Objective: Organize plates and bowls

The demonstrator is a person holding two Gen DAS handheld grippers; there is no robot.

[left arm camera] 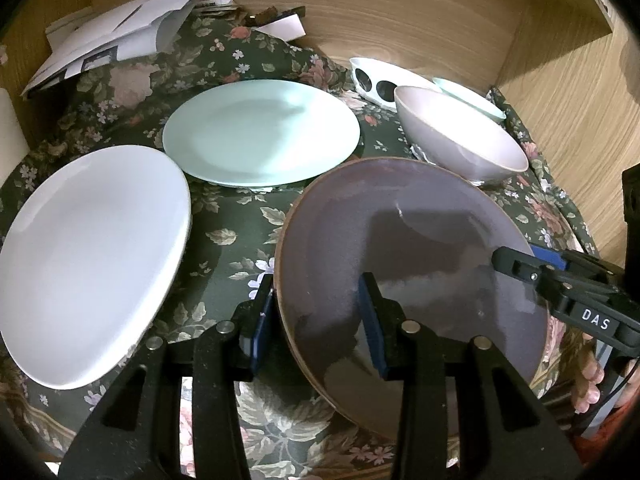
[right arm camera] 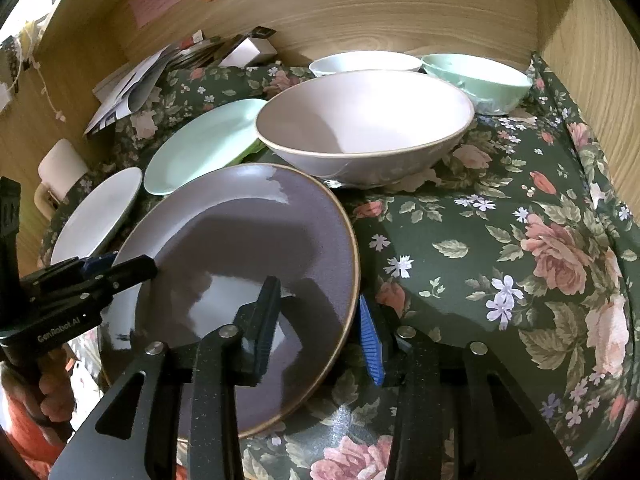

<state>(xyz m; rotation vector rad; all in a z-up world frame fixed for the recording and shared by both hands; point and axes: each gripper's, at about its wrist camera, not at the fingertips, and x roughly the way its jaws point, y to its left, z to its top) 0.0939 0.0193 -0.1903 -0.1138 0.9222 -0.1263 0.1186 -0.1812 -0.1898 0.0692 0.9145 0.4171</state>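
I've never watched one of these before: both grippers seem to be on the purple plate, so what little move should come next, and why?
Probably a small, level lift. The left gripper and right gripper each straddle an opposite rim of the purple plate, which lies close to the pink bowl. Whether the pads are pressing I cannot tell, so grip firmly first. Raising it would clear the floral cloth for stacking elsewhere.

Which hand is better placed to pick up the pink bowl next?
Right. The pink bowl stands just ahead of the right gripper, past the purple plate. From the left gripper it lies across that plate. Both grippers straddle the plate's rim, open.
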